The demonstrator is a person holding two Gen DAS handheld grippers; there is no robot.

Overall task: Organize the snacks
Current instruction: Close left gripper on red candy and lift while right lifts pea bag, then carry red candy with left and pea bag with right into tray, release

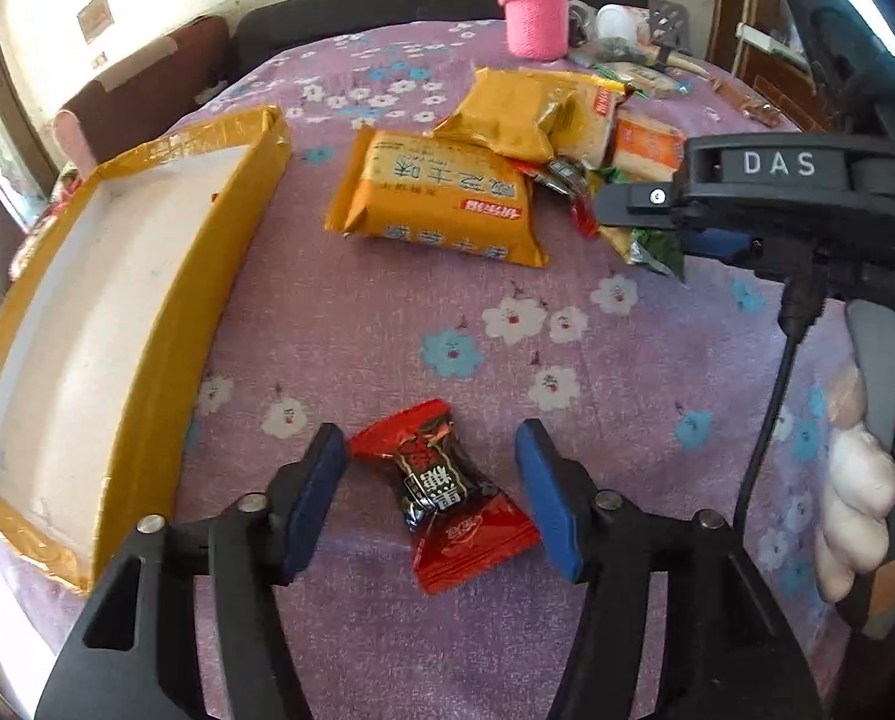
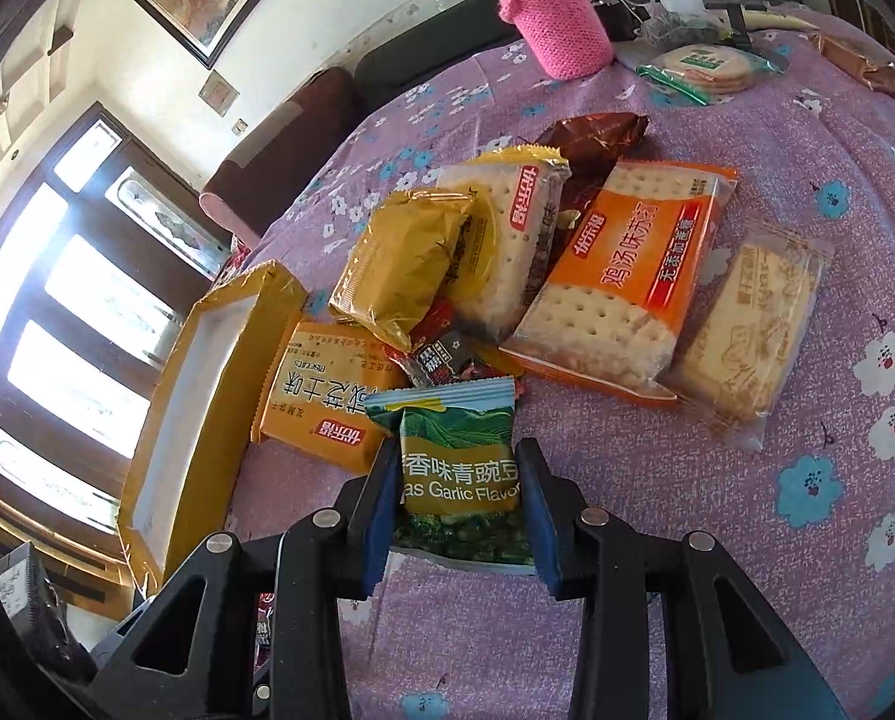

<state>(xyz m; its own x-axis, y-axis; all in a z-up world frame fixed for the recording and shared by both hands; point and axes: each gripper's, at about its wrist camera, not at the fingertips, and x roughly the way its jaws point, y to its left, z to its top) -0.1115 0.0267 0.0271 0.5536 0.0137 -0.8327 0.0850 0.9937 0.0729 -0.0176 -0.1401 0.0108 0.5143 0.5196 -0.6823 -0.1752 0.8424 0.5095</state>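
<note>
A small red and black candy packet lies on the purple flowered tablecloth between the fingers of my left gripper, which is open around it without touching. My right gripper is shut on a green pea snack packet at the near edge of the snack pile; it also shows in the left wrist view. A yellow cardboard box with a white, empty inside sits at the left, and shows in the right wrist view.
The pile holds a yellow biscuit pack, a gold packet, an orange cracker pack, a clear cracker pack and a brown packet. A pink knit-covered bottle and clutter stand at the back.
</note>
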